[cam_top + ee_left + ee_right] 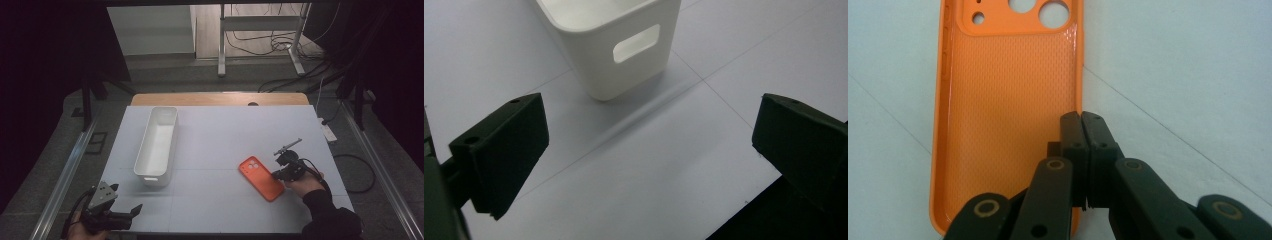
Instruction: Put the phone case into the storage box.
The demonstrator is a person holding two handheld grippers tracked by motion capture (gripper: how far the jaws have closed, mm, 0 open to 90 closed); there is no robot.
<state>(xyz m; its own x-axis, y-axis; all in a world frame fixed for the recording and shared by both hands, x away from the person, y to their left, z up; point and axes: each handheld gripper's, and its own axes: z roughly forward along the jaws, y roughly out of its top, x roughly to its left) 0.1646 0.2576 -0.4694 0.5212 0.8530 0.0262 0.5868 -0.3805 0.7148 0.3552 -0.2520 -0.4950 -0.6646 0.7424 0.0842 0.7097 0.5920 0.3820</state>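
Note:
An orange phone case [261, 178] lies open side up on the white table [225, 130], right of centre, its camera holes at the far end. My right gripper [276, 175] comes at it from the right. In the right gripper view the case [1008, 100] runs lengthwise ahead, and the right gripper [1081, 117] has its jaws pressed together on the case's right side wall, one pad inside and one outside. My left gripper [135, 210] rests near the table's front left corner. Its jaws stand wide apart with nothing between them [649, 115].
A long white plastic bin [157, 145] stands left of centre, lengthwise away from me; its handle cut-out end [624, 60] faces my left gripper. A wooden strip [220, 98] borders the table's far edge. Beyond it are a metal stand and cables on the floor.

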